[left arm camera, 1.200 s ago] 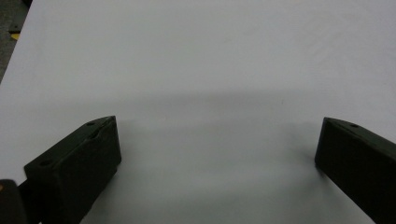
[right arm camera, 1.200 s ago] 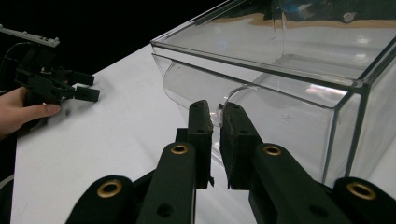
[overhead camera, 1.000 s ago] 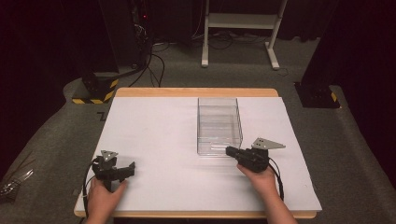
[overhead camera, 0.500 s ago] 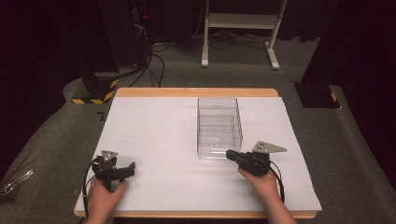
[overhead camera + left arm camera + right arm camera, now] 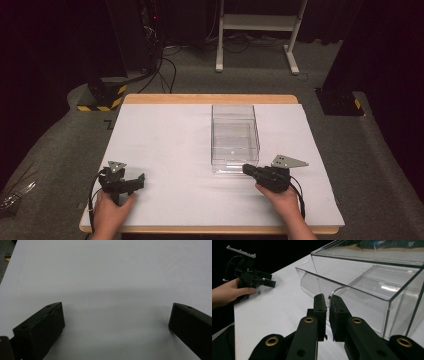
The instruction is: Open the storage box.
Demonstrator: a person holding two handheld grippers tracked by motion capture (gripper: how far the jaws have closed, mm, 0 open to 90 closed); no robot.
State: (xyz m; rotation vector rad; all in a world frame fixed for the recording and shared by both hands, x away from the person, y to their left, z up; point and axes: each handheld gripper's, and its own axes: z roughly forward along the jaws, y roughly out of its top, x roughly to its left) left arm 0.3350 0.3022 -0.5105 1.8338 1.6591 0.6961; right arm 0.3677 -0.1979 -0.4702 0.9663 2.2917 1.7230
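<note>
Clear box (image 5: 235, 137) sits right of centre on the white sheet (image 5: 165, 140), long axis running away from the person, near end toward the right gripper (image 5: 246, 169). It's a drawer-type bin: the front panel at the near end curves outward with a scooped cut-out for a pull. Box is upright and looks empty.

Room to move: wide bare sheet to the left of the box and between the two grippers. Less margin on the right, where the sheet edge is near the box. Table (image 5: 210, 98) far edge shows as a wood strip just behind the box; the near edge is right under the hands.

Right gripper: jaws nearly together, pinching the thin clear lip of the drawer front (image 5: 322, 287) at the cut-out. Right gripper view shows the plastic edge running down into the narrow gap between the pads; high view only shows the jaw tips at the box's near right corner, contact not readable there. That same view also shows the left gripper (image 5: 265, 281) far off, held in a hand (image 5: 227, 292) at the sheet's corner.

Left gripper (image 5: 137, 179): jaws spread wide, nothing between them, well apart from the box near the sheet's front left. Left gripper view has bare sheet ahead plus the sheet's left edge at top left.
</note>
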